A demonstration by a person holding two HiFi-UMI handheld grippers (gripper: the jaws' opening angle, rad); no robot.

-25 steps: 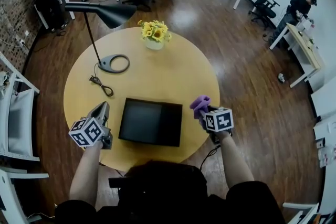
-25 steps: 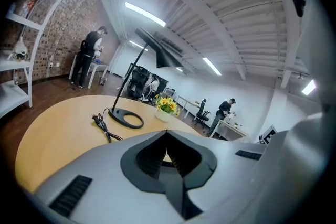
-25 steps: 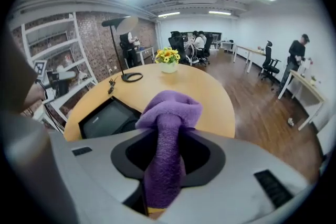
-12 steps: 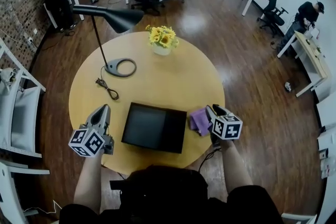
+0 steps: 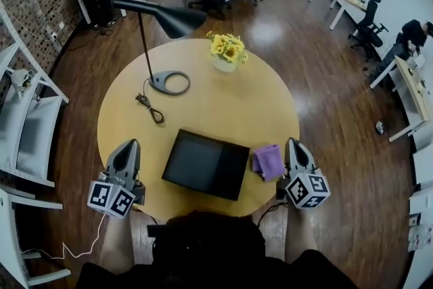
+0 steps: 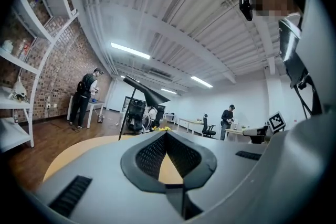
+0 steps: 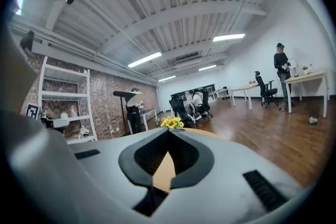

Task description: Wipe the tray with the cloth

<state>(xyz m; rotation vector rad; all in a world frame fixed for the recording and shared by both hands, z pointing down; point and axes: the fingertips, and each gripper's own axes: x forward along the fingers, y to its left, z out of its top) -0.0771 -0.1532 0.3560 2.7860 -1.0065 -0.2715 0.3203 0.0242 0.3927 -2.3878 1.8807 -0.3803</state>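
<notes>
The head view looks steeply down from above the person onto the round table (image 5: 223,99) and the office floor (image 5: 325,78) around it. The left gripper view and the right gripper view sit close behind their own jaws, low over the table's near edge, facing almost level across it. All three share the yellow flowers (image 5: 228,47) and black lamp (image 5: 177,20)

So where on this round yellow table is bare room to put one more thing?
The widest bare patch lies between the vase of yellow flowers, the black rectangular tray and the purple cloth. The front edge, by tray and cloth, is crowded.
</notes>
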